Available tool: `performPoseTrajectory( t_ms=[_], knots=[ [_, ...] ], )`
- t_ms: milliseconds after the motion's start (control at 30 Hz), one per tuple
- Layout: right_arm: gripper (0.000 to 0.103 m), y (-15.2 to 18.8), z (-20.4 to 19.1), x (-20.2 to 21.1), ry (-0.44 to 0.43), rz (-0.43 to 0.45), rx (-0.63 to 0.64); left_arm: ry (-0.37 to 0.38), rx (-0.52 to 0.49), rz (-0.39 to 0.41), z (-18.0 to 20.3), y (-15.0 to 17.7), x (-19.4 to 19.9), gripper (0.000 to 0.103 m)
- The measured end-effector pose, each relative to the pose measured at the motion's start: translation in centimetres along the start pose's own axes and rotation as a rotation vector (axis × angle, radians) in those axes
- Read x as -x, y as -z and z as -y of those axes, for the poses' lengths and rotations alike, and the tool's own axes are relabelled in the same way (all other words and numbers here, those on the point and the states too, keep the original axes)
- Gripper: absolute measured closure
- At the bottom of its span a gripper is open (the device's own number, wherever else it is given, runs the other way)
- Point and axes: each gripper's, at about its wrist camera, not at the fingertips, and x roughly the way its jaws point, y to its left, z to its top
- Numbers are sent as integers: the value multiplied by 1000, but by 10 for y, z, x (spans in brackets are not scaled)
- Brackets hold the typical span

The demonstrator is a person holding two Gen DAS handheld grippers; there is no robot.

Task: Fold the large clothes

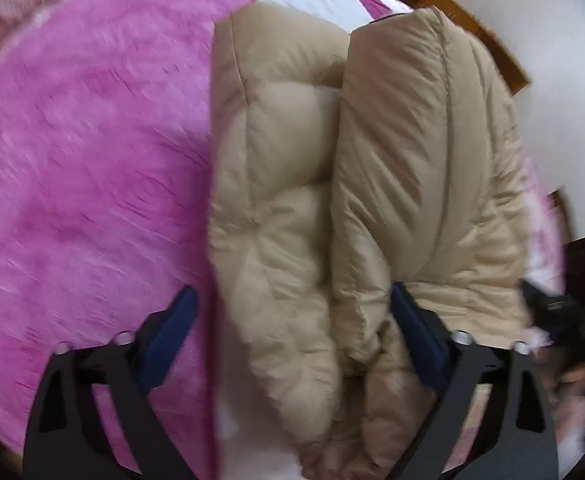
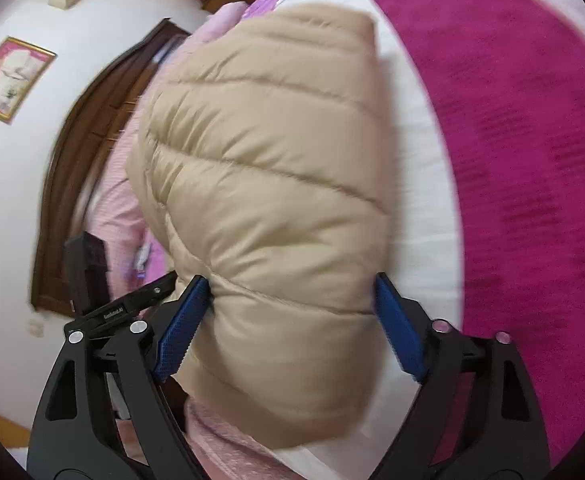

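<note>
Left gripper: blue pads spread wide, not pressing; folded beige quilted puffer jacket lies between them on pink-and-white bedspread. Right gripper: pads apart, both touching jacket's bulging end; grip unclear. Only right view shows brown wooden door, framed picture.

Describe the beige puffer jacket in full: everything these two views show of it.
The beige puffer jacket is a thick quilted garment with a smooth, slightly shiny shell and stitched seams between puffy sections. It lies folded on the pink and white bedspread, two padded lobes side by side in the left wrist view, one bulky rounded bundle in the right. The left gripper straddles its near end, the jaws wide apart. The right gripper brackets the bundle; its blue pads lie against the sides, though whether they press is unclear.
</note>
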Motion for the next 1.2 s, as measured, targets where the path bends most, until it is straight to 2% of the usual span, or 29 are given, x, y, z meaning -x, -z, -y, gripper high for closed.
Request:
performPoseTrajectory(
  t_ms=[33,67,133,200,300,400,467,567,667,700,733,767,800,933,1067,1200],
  knots=[
    [18,-1,1,-4,-12,1,-3,90,32,-14,-2,0,-1,41],
    [21,-2,2,-6,-30,7,-4,147,65,-21,-3,-1,-2,41],
    [38,-3,-2,-1,-20,35,18,170,41,-9,3,-5,-2,48],
    [44,-3,-11,13,-2,91,70,208,23,2,12,-12,-1,51],
    [46,-8,-27,47,43,203,136,246,-75,31,48,-28,-1,52],
    [46,-16,-41,92,132,316,225,302,-155,44,87,-41,-7,54],
    [46,-14,-44,108,187,344,262,316,-200,50,112,-46,-13,54],
    [46,-12,-37,118,276,339,284,252,-264,39,138,-38,-31,53],
    [43,-8,-17,99,323,257,249,145,-283,6,137,-28,-46,49],
    [40,-6,-15,89,341,239,246,108,-287,1,133,-23,-49,43],
    [38,-3,-8,83,349,228,243,47,-300,6,129,-19,-51,31],
    [37,2,-4,75,345,219,232,-63,-335,32,125,-14,-50,28],
    [34,3,-1,71,337,214,230,-101,-353,41,121,-11,-49,27],
    [27,12,-17,44,381,205,321,-170,-282,-3,95,-10,-54,25],
    [25,3,-19,39,398,214,311,-223,-291,33,92,-5,-45,25],
    [25,8,-24,54,413,240,286,-256,-334,91,113,1,-23,25]
  ],
)
